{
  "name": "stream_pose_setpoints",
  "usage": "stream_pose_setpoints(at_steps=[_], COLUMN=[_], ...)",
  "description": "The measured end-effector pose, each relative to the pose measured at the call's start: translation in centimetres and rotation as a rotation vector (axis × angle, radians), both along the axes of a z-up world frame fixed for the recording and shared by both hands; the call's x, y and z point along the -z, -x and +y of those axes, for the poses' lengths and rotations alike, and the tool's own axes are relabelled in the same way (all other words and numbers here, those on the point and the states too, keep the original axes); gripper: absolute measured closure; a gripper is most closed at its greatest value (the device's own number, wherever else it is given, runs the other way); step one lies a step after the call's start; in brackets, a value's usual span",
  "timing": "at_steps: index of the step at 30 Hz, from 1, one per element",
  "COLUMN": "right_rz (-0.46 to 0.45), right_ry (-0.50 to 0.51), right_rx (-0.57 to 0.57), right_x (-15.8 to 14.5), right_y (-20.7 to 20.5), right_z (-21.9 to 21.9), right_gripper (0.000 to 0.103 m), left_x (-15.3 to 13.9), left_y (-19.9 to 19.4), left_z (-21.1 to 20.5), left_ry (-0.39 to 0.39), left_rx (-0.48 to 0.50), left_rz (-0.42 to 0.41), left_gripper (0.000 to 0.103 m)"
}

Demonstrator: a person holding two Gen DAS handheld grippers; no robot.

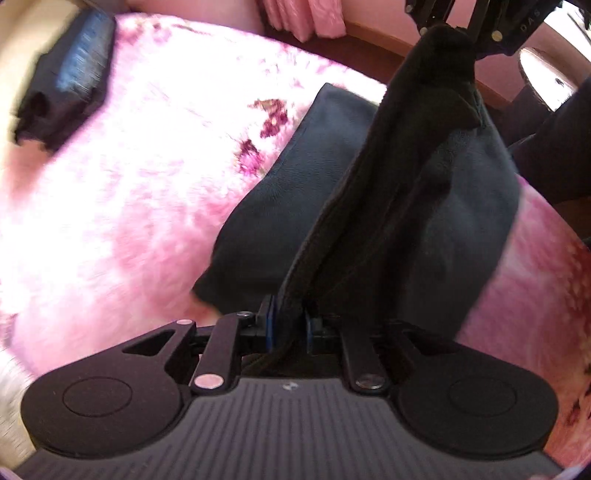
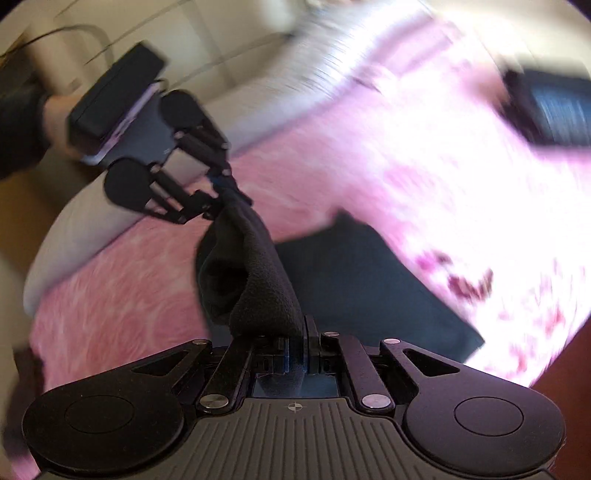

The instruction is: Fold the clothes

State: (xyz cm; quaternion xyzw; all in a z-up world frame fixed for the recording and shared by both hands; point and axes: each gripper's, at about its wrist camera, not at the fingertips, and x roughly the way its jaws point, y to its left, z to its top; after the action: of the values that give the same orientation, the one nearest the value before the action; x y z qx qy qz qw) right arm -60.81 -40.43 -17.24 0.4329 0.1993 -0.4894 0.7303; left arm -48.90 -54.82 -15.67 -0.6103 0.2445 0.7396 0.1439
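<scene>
Stretching a black garment (image 1: pixel 399 206) taut between my left claw (image 1: pixel 289 326) and right claw (image 2: pixel 295 341), both clamped on it, above pink blanket (image 1: pixel 129 184).

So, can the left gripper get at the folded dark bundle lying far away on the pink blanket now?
Probably not now: the left gripper is shut on the black garment, which the right gripper also holds. The folded bundle lies apart, with only pink blanket between.

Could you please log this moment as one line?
left gripper: shut on black garment | right gripper: shut on black garment | stretched above pink blanket
</scene>
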Motion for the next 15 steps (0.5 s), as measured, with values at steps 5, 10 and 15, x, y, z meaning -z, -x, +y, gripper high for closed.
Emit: stream_pose_setpoints(at_steps=[5,10,15], right_rz=[-0.113,-0.114,-0.103], right_ry=[-0.135,-0.214,-0.228], right_rx=[0.158,0.250,0.346], right_x=[5.2,7.5,6.8], right_y=[5.3,8.3,9.2], right_z=[-3.3,-2.1,-0.8], right_gripper=[0.098,0.093,0.069], left_x=[6.0,6.3,5.4], left_y=[5.5,4.7,1.1], left_z=[-2.8,-5.8,-11.2], left_ry=[-0.081,-0.183,-0.346], left_rx=[-0.032,-0.239,-0.564], left_rz=[-0.081,-0.031,0.070], left_gripper=[0.087,0.066,0.056])
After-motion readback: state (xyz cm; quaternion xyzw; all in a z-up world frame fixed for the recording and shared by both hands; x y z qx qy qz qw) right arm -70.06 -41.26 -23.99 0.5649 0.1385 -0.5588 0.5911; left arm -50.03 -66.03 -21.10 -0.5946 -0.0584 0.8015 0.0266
